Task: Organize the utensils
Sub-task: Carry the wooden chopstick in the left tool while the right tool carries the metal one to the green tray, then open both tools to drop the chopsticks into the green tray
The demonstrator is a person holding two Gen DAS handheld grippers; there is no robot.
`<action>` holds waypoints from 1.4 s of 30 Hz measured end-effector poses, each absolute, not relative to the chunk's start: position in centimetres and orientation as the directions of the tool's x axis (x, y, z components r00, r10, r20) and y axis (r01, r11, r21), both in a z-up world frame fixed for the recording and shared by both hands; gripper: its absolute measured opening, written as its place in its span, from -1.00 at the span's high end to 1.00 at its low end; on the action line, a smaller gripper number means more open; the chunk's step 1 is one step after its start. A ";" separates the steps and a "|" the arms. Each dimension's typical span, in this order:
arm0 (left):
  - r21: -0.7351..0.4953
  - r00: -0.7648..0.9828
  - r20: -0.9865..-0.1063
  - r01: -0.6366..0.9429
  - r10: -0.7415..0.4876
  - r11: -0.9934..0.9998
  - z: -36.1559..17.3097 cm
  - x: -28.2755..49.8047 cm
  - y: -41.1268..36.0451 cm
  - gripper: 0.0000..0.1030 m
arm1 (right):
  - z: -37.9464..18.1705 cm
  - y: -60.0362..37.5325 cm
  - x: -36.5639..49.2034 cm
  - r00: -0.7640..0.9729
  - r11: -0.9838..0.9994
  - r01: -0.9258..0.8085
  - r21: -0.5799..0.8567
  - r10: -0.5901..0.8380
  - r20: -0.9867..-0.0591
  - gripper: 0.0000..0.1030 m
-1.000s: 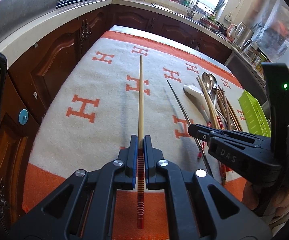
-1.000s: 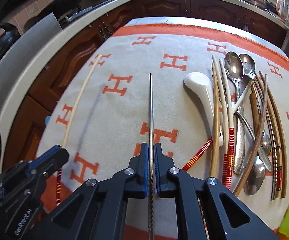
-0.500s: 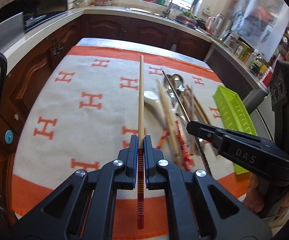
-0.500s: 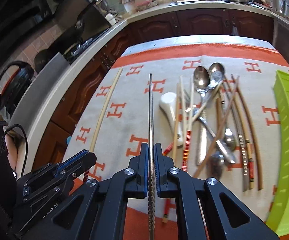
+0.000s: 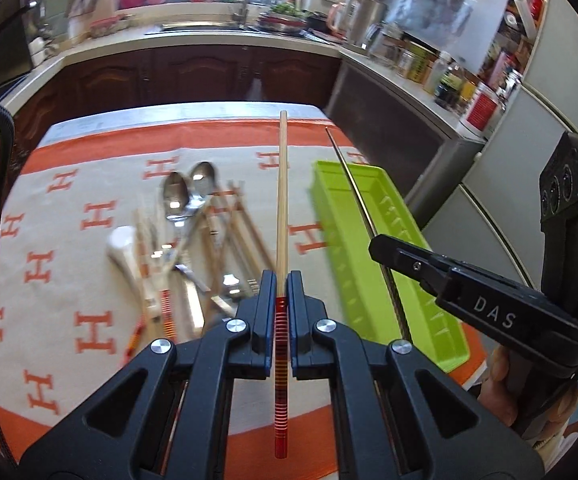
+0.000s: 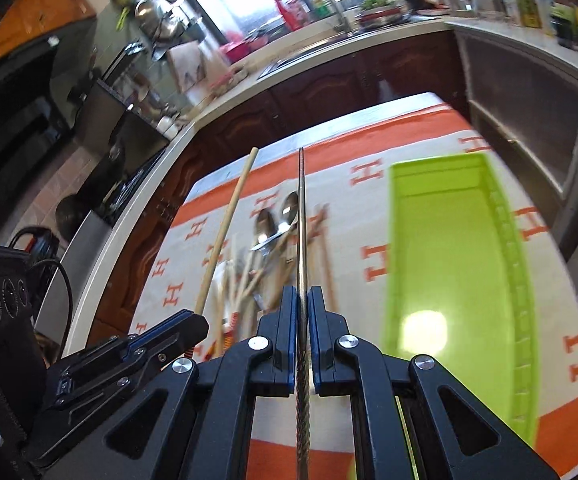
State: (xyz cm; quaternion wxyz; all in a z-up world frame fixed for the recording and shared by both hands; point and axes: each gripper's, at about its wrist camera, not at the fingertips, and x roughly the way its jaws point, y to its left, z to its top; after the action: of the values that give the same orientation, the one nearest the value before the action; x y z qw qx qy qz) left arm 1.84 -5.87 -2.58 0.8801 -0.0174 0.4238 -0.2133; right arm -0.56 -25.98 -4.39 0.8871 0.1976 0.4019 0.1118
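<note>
On the desk's orange-and-white cloth (image 5: 89, 264), a loose heap of spoons and chopsticks (image 5: 193, 248) lies to the left. The left claw (image 5: 282, 280) pinches a wooden chopstick (image 5: 282, 200) with a red-striped end, held above the heap's right edge. Further right, the right claw (image 6: 301, 296) pinches a metal chopstick (image 6: 301, 220) just left of the green tray (image 6: 449, 248).

Both wrist cameras are looking forward along their own jaws from close above the near edge of the desk (image 5: 89, 152), facing the far kitchen counter, and both are sharing the green tray (image 5: 373, 176) (image 6: 449, 248) and utensil pile (image 5: 193, 240) (image 6: 273, 256) mid-frame.
</note>
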 end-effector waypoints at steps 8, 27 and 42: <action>-0.255 0.446 -0.774 0.430 -0.449 0.866 -4.6 3.4 -14.4 0.94 | -5.2 -36.2 -1.5 0.685 0.901 0.074 0.427 0.265 -0.679 0.90; -0.229 0.389 -0.832 0.409 -0.396 0.883 -9.4 5.6 -17.5 0.90 | -11.1 -38.4 0.8 0.609 0.922 0.136 0.363 0.211 -0.765 0.74; -0.174 0.444 -0.816 0.424 -0.371 0.889 -7.3 3.2 -15.1 0.30 | -10.2 -36.4 0.1 0.622 0.931 0.129 0.342 0.192 -0.759 0.55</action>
State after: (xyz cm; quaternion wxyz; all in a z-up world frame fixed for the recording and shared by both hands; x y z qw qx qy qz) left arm 3.17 -15.13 -7.30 0.8493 0.0279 0.4725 -0.2338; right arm 0.11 -36.39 -10.24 0.8813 0.1850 0.4345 0.0179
